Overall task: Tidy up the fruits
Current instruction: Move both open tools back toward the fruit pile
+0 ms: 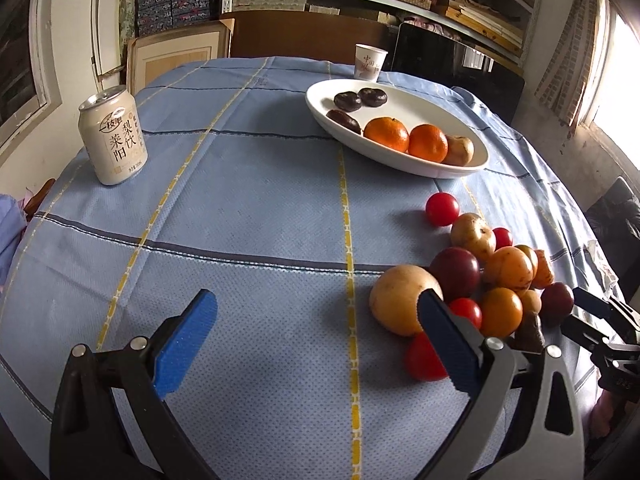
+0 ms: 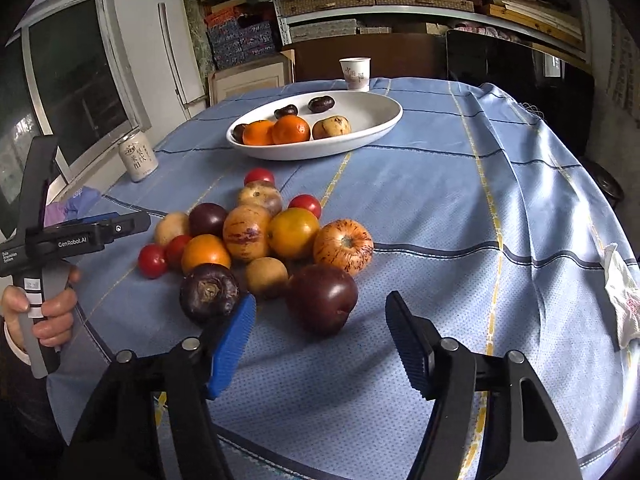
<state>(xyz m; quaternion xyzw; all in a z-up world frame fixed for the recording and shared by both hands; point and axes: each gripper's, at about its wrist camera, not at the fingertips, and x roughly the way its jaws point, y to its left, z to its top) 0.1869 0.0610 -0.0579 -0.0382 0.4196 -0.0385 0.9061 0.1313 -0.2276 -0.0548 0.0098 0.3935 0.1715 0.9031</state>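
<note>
In the left wrist view, the left gripper (image 1: 318,334) has its right finger (image 1: 448,344) in front of the fruit pile (image 1: 492,276), covering part of the pale round fruit (image 1: 396,308) and most of a red tomato (image 1: 422,360). The right gripper (image 1: 600,320) is cut off by the frame's right edge, so its jaws cannot be read there.

In the right wrist view, the left finger (image 2: 232,348) of the right gripper (image 2: 320,344) overlaps the lower edge of the dark purple fruit (image 2: 208,290). The hand (image 2: 48,312) holding the other tool is cropped at the left edge. Print on the can (image 2: 138,156) and paper cup (image 2: 355,73) is too small to read. The crumpled white item (image 2: 624,300) at the table edge is possibly tissue.
</note>
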